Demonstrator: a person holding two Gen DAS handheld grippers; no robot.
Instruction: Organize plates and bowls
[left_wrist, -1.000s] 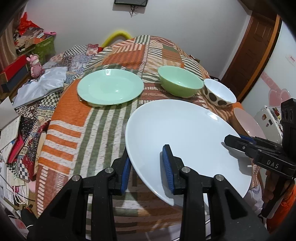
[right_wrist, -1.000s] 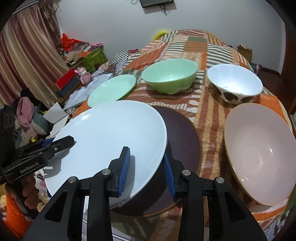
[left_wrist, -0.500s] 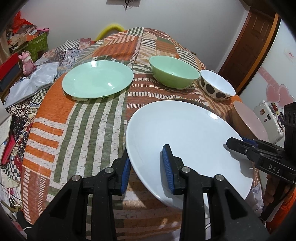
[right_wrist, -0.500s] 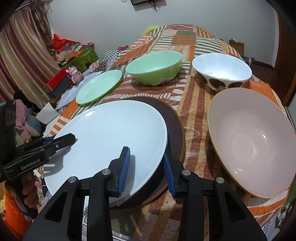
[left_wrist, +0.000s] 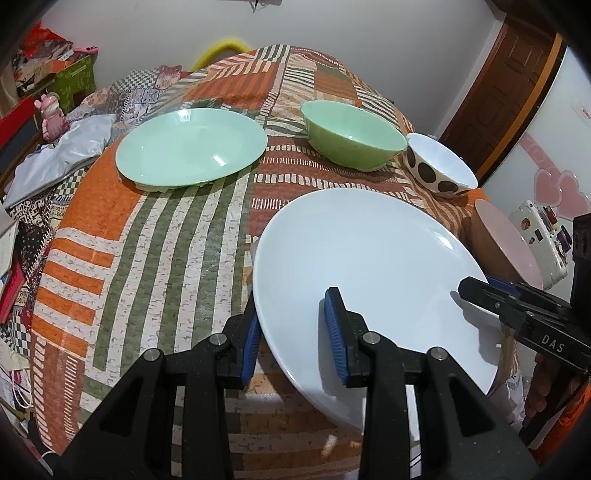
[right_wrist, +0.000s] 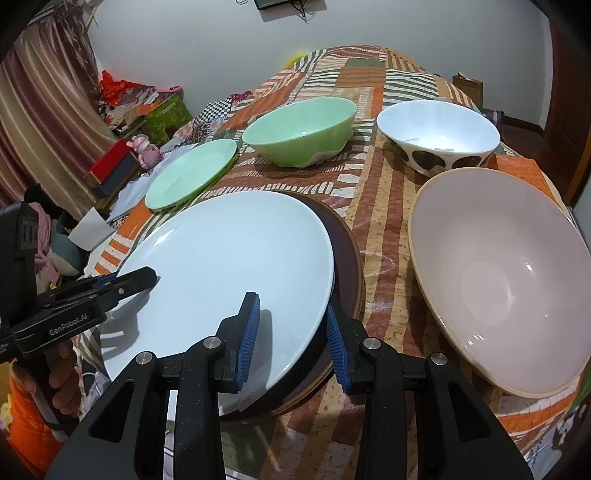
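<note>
Both claws pinch the white plate (left_wrist: 373, 266) by its rim: the left claw (left_wrist: 293, 328) on its left edge, the right claw (right_wrist: 291, 332) on its right edge, above the brown plate (right_wrist: 345, 251).

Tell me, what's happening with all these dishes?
A person holds a gripper in each hand, and both the left gripper and right gripper straddle opposite rims of the white plate. It sits over a brown plate on the patterned table. A green plate, green bowl, spotted bowl and pink bowl wait untouched.
</note>
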